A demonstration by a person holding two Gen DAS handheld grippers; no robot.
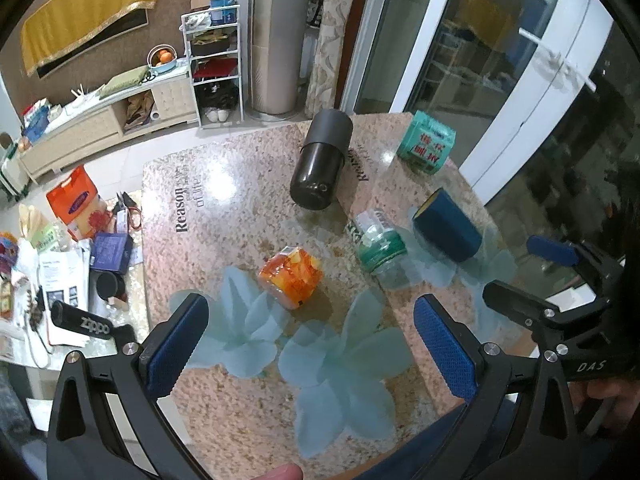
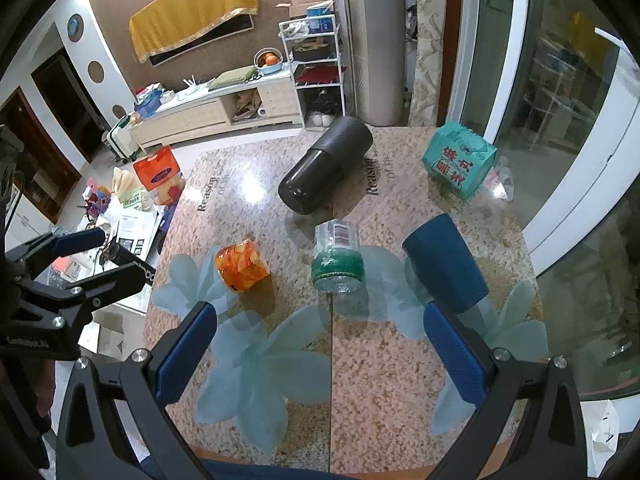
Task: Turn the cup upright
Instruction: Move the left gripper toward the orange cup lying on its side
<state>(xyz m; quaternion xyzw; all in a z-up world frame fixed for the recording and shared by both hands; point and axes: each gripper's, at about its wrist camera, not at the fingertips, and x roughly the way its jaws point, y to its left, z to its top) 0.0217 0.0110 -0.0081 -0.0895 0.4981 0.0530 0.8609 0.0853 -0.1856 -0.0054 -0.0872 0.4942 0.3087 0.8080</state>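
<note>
A dark blue cup (image 1: 448, 229) lies on its side at the right of the speckled table (image 1: 224, 200); it also shows in the right wrist view (image 2: 446, 265), just beyond my right finger pad (image 2: 454, 354). My left gripper (image 1: 312, 346) is open and empty above the near table edge, over blue flower prints. My right gripper (image 2: 320, 354) is open and empty, with the cup ahead of it to the right. The right gripper also shows in the left wrist view (image 1: 532, 276), and the left gripper in the right wrist view (image 2: 108, 256).
A black flask (image 1: 320, 160) lies on its side at the back. A clear bottle with a green label (image 1: 380, 246), an orange packet (image 1: 291, 276) and a teal tissue pack (image 1: 427, 142) also lie on the table. A cluttered low table (image 1: 60, 272) stands left.
</note>
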